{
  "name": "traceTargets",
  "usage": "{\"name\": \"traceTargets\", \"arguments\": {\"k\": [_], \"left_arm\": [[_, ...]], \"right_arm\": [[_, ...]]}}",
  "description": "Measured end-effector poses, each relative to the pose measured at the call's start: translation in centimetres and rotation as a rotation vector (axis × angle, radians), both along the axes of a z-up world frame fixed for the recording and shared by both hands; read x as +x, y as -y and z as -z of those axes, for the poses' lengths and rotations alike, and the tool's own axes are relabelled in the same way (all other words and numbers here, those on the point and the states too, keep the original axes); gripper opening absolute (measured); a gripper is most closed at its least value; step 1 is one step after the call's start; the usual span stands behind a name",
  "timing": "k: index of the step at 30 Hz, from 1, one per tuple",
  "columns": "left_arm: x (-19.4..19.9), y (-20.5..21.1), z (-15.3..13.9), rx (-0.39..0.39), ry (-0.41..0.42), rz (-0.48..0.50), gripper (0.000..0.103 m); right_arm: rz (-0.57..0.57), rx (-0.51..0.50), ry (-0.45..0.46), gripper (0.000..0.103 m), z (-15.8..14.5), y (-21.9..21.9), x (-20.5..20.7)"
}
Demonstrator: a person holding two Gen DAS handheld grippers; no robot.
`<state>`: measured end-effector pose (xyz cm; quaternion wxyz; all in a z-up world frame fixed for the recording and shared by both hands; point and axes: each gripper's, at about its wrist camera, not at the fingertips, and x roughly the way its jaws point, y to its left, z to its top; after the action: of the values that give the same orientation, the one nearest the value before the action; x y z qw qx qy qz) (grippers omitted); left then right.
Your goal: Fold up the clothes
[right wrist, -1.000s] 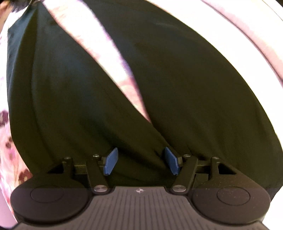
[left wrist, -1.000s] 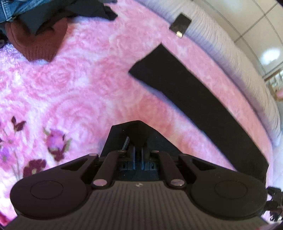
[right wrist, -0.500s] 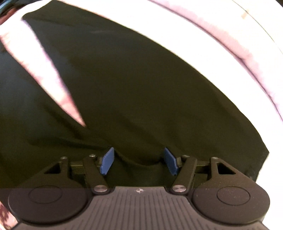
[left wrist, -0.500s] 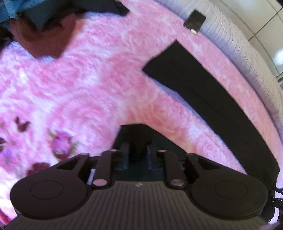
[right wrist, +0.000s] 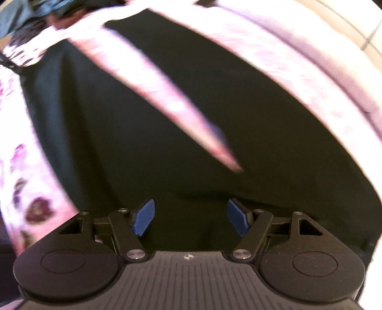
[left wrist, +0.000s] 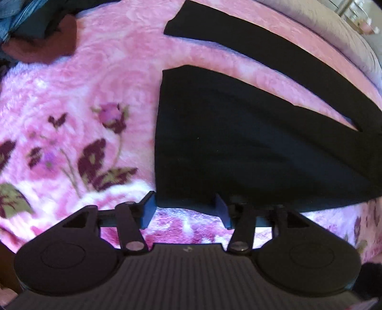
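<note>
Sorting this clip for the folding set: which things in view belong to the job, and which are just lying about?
In the job:
- black trousers, legs spread on the blanket
- left gripper, jaws opening, hem edge between them
- right gripper, jaws opening over the cloth

Lying about:
- brown knit garment
- denim piece
- pink floral blanket

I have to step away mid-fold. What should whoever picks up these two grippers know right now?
Left gripper: jaws opening, nothing held; the trousers' hem edge lies just ahead of the pads.
Right gripper: jaws opening, empty, over the black cloth.
Trousers lie flat on the pink blanket, legs splayed in a V.
Done: spread out. Left: lay one leg over the other, then fold.
Pile of clothes waits beyond.
</note>
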<state>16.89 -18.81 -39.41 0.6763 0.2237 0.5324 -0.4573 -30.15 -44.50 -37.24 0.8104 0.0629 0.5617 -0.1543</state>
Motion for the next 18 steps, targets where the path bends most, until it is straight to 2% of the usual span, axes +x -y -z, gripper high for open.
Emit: {"name": "traceTargets", "arguments": {"k": [1, 3, 5, 7, 11, 13, 16, 18], "left_arm": [[0.1, -0.3, -0.1, -0.016, -0.027, -0.013, 0.017], [0.2, -0.8, -0.5, -0.047, -0.070, -0.035, 0.009], [-0.6, -1.8, -2.3, -0.045, -0.047, -0.026, 0.008], [-1.5, -3.0, -3.4, -0.024, -0.038, -0.025, 0.009], [-1.8, -4.2, -1.5, 0.057, -0.067, -0.052, 0.009], [-2.2, -3.5, -0.8, 0.086, -0.046, -0.039, 0.009], [-2.9, -2.8, -0.7, 0.125, -0.008, 0.008, 0.010], [-2.9, -3.3, -1.3, 0.140, -0.024, -0.020, 0.010]], "right_arm": [[-0.009, 0.014, -0.004, 0.070, 0.3, -0.7, 0.4], [-0.030, 0.027, -0.016, 0.070, 1.0, -2.1, 0.7], [-0.055, 0.012, -0.039, 0.070, 0.9, -3.6, 0.4], [-0.051, 0.002, -0.052, 0.070, 0.7, -3.3, -0.2], [0.025, 0.026, -0.061, 0.070, 0.5, -2.5, -1.7], [0.056, 0.045, -0.056, 0.070, 0.6, -2.3, -2.3], [0.069, 0.069, -0.047, 0.070, 1.0, -2.4, -2.3], [0.091, 0.088, -0.036, 0.070, 1.4, -2.1, -2.8]]}}
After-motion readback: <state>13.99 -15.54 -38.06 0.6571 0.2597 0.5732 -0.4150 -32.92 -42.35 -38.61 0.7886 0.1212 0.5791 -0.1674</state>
